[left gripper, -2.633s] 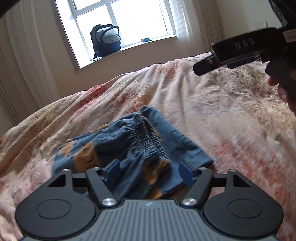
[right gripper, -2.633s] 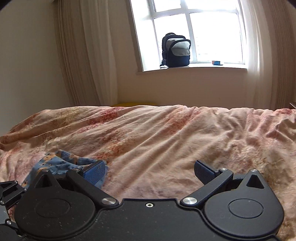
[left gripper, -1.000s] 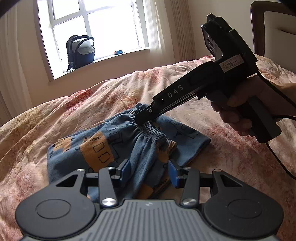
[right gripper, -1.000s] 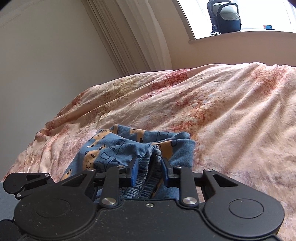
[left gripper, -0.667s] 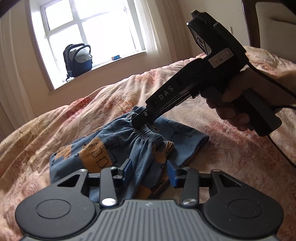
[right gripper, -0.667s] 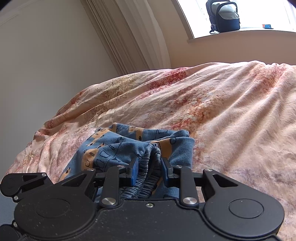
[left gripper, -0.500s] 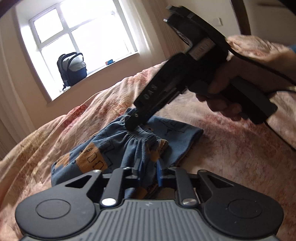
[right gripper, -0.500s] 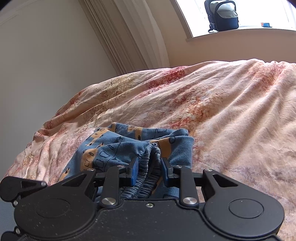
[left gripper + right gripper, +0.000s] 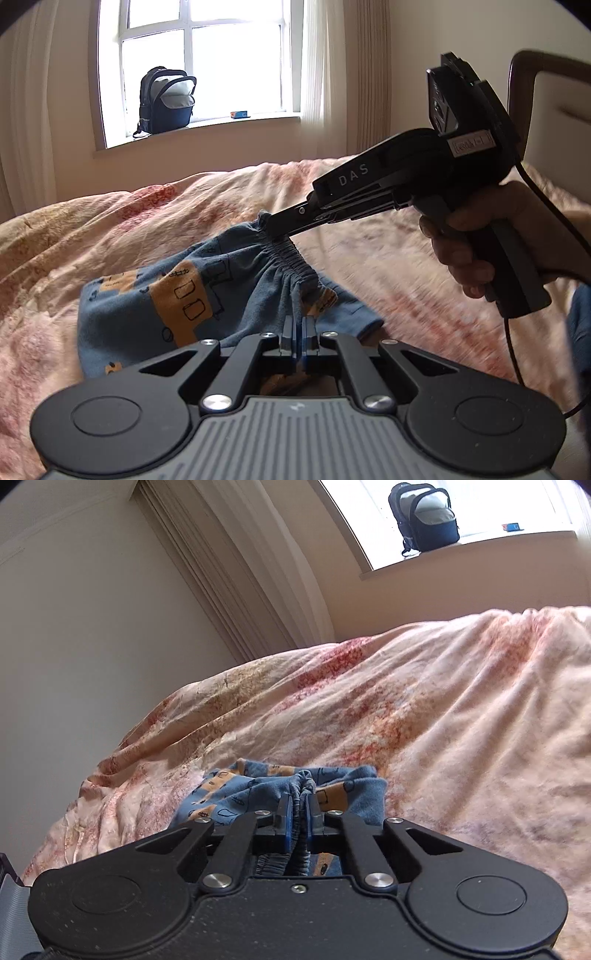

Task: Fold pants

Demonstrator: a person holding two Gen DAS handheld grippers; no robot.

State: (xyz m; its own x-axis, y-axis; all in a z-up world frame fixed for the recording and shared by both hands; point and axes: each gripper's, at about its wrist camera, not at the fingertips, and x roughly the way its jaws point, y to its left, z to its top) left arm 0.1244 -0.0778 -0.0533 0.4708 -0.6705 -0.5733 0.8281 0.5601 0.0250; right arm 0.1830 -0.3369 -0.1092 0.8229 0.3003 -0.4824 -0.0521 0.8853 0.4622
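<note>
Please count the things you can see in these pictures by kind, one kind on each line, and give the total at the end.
Pants: 1
Tongs, left and right, both shut on the pants' waistband: 2
Backpack on the windowsill: 1
Small blue box on the windowsill: 1
Bedspread: 1
Total: 6

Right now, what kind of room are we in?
Most likely a bedroom at home: blue patterned pants lie on a bed's floral duvet, a padded headboard stands at the right, and a backpack sits on the windowsill.
</note>
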